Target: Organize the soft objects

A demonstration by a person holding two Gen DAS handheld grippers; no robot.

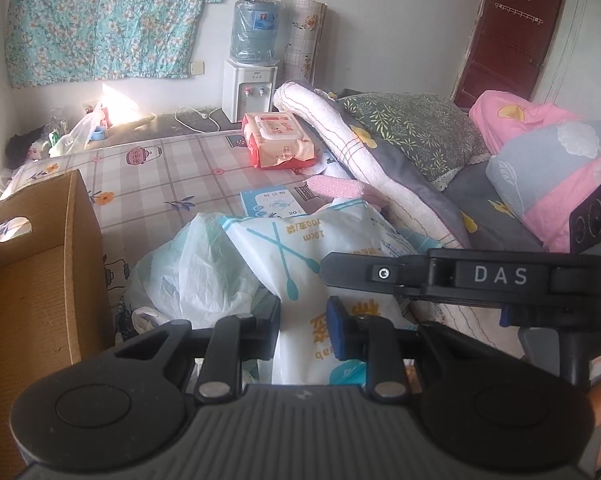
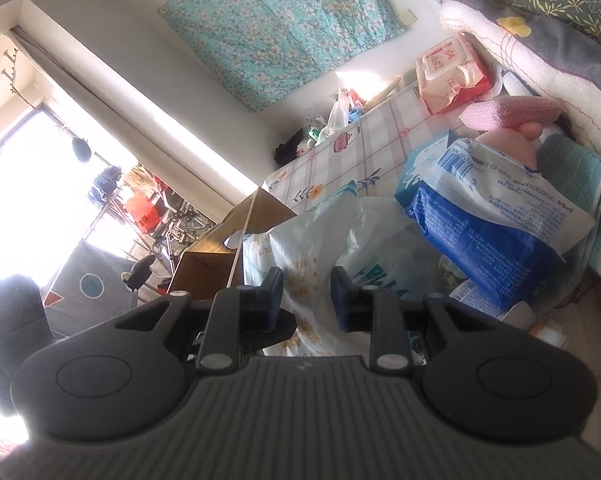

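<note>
The left wrist view alone shows the far wall's water dispenser point(image 1: 250, 88), a dark red door point(image 1: 508, 36), the pink and grey pillows point(image 1: 540, 172) and the right gripper point(image 1: 332, 270) reaching in from the right edge. The right wrist view alone shows a bright window point(image 2: 40, 184) with racks outside it, a blue and white packet point(image 2: 496, 232) and a green folded towel point(image 2: 588, 184) behind that.

Both views show the bed point(image 1: 172, 172) under its checked sheet, the flowered cloth point(image 1: 108, 20) on the wall, and an open cardboard box point(image 1: 32, 280) at the bed's left. A rolled white quilt point(image 1: 340, 136) lies along the right of the sheet, and the pillows sit beyond it. Near the quilt's far end is a pink pack of wipes point(image 1: 278, 140), and nearer, a pink knitted piece point(image 1: 336, 188) and a small blue box point(image 1: 270, 202).

The white bag of cotton swabs point(image 1: 296, 256) is on the heap of plastic bags just right of the cardboard box. The left gripper point(image 1: 304, 326) has its jaws clamped on the bag's near end. The right gripper's jaws, seen from its own camera point(image 2: 306, 296), are drawn in close on the same crinkled plastic. A loose white plastic bag point(image 1: 188, 276) bulges between the held bag and the box.
</note>
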